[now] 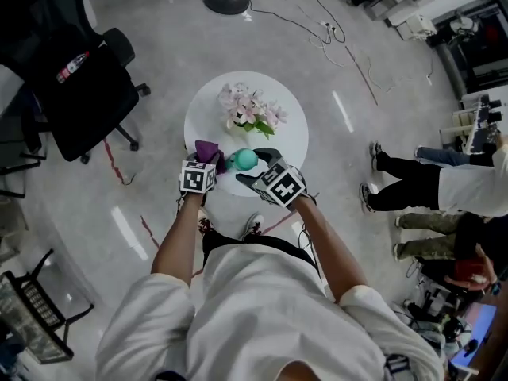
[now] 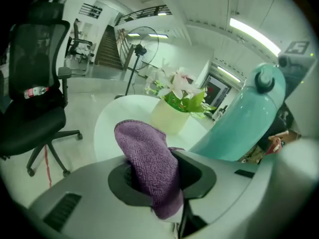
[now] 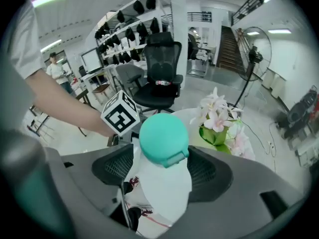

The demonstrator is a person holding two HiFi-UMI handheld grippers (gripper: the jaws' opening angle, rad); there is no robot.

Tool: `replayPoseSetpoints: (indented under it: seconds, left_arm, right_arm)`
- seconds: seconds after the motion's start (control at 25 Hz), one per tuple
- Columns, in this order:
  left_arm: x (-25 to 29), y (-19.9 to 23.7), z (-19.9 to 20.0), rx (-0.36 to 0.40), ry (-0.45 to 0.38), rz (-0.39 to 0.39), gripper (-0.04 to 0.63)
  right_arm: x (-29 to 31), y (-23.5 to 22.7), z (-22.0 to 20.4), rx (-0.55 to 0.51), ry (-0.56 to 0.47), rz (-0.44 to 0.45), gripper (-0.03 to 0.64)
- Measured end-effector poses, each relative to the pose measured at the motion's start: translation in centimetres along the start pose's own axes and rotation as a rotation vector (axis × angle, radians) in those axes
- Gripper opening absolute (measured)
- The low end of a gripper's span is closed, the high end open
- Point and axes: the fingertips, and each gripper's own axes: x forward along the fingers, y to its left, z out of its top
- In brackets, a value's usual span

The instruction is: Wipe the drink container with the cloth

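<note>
One nubby purple cloth [image 2: 149,163], one smooth drink container [image 3: 164,185], rounded teal cap [image 3: 163,136]

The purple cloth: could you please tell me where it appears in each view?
Head view: purple cloth left of centre, ahead of the left gripper.
Left gripper view: centre, clamped between the jaws.
Right gripper view: not in it.
Shared landmark: the pink flowers, in all three.

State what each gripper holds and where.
Left gripper: purple cloth, pinched at one end. Right gripper: drink container, by its white body below the teal lid.
</note>
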Motion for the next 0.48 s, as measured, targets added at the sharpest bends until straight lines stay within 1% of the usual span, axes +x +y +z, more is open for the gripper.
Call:
replayPoseSetpoints:
  seconds: [0.08, 0.24, 0.36, 0.48]
  left_arm:
    - [-2.3, 0.5, 0.2, -0.048, -0.045, 0.043, 0.118]
    - [-6.3, 0.7, 0.0, -0.107, -0.108, 0.137, 0.119]
    - [-8.5, -0.5, 0.5, -0.154, -0.161, 0.202, 0.118]
    - [-10.5, -2.7, 1.7, -0.210, -0.229, 0.271, 0.119]
  right_arm:
    - [-0.5, 0.5, -0.2, -0.062, -0.011, 0.056, 0.368]
    - [-1.7, 0.0, -1.3, -0.200, -0.050, 0.173, 0.368]
    - [-2.6, -0.7, -1.9, -0.354, -0.079, 0.280, 0.370]
    - [-3.3, -1.4, -1.6, -0.548, -0.125, 0.385, 0.370]
